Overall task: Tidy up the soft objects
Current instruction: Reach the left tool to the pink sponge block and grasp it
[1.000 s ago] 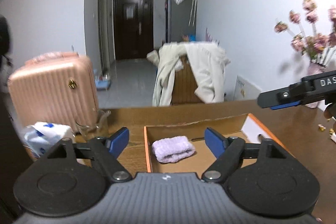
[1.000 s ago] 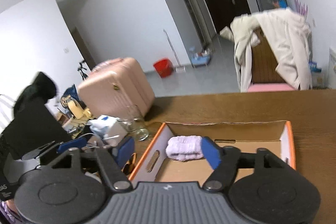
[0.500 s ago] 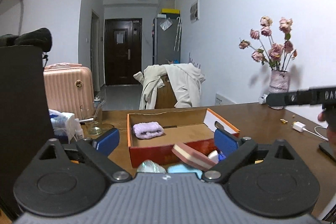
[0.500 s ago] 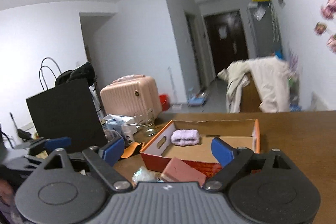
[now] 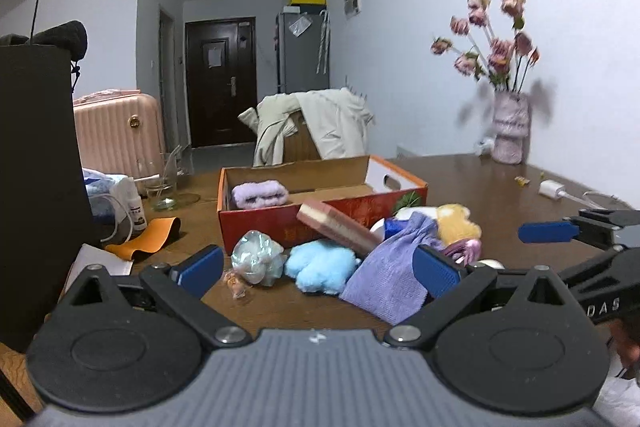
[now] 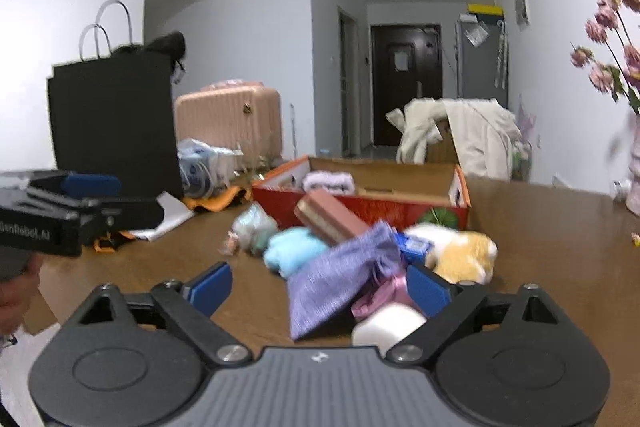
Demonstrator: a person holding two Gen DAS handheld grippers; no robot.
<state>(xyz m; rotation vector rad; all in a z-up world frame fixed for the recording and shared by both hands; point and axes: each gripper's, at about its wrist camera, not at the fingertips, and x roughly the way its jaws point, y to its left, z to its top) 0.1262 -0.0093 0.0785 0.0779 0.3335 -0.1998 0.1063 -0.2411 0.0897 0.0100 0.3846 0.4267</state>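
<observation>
- The left gripper has its jaws spreading to full width; nothing is pressed between them, though the pile lies beyond.
- The right gripper has jaws wide apart with nothing gripped.
- The soft pile sits on the brown surface just before the orange box: blue plush, purple pouch, yellow plush, and a crinkly teal bundle.
- A lilac towel lies inside the box, at its left end.
- A pink block leans on the box front; its lower end is hidden by the pouch.
- The white roll is partly covered by the right gripper's body.
- The right-wrist view is blurred, so small items there are hard to read.
</observation>
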